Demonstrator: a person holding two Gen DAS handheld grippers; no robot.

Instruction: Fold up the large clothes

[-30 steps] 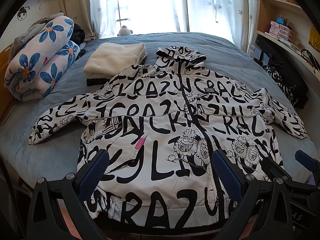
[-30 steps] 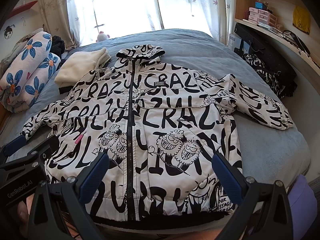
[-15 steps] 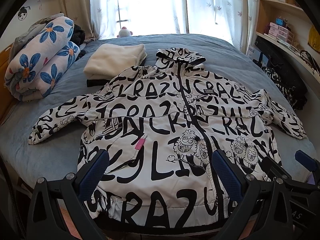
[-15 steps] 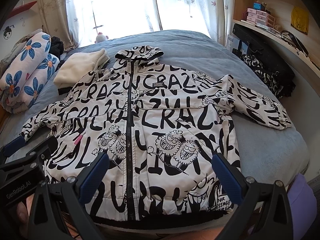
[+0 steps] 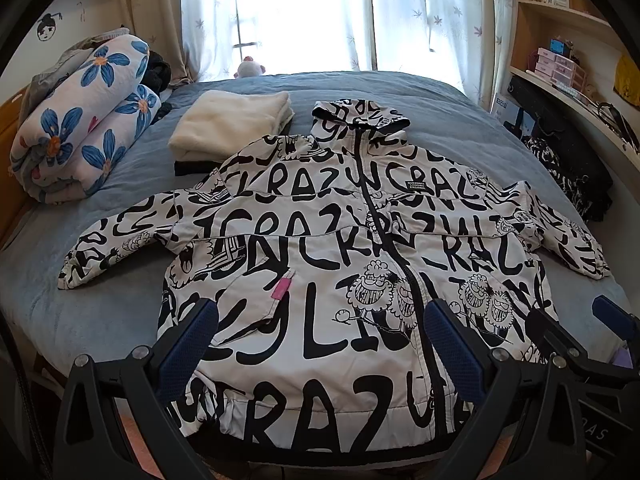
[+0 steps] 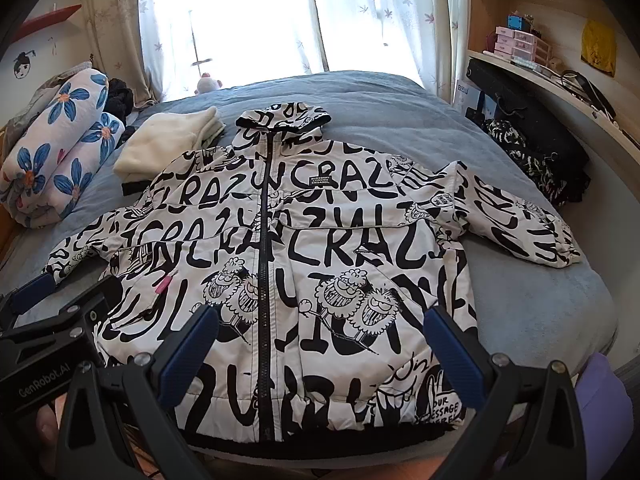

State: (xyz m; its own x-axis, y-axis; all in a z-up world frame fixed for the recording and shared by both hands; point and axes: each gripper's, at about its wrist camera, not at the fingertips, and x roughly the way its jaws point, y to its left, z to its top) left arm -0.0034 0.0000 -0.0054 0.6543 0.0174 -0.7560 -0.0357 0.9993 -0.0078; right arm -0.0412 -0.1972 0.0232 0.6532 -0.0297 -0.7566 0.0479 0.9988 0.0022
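A white hooded jacket with black lettering [image 5: 328, 264] lies flat on the blue bed, front up, zipped, sleeves spread, hood toward the window. It also shows in the right wrist view [image 6: 304, 256]. My left gripper [image 5: 320, 336] is open and empty above the jacket's hem, left of the zip. My right gripper [image 6: 320, 340] is open and empty above the hem, right of the zip. The right gripper's body shows at the right edge of the left wrist view [image 5: 580, 344]. The left gripper's body shows at the left edge of the right wrist view [image 6: 52, 328].
A folded cream garment [image 5: 232, 124] lies by the jacket's left shoulder. A rolled flowered quilt [image 5: 80, 120] sits at the bed's left. Dark bags [image 6: 532, 140] and shelves [image 6: 560, 76] line the right side. A small plush toy [image 5: 250, 67] sits by the curtained window.
Both grippers have drawn back and risen a little, so the jacket sits slightly lower in both views. The jacket has not moved.
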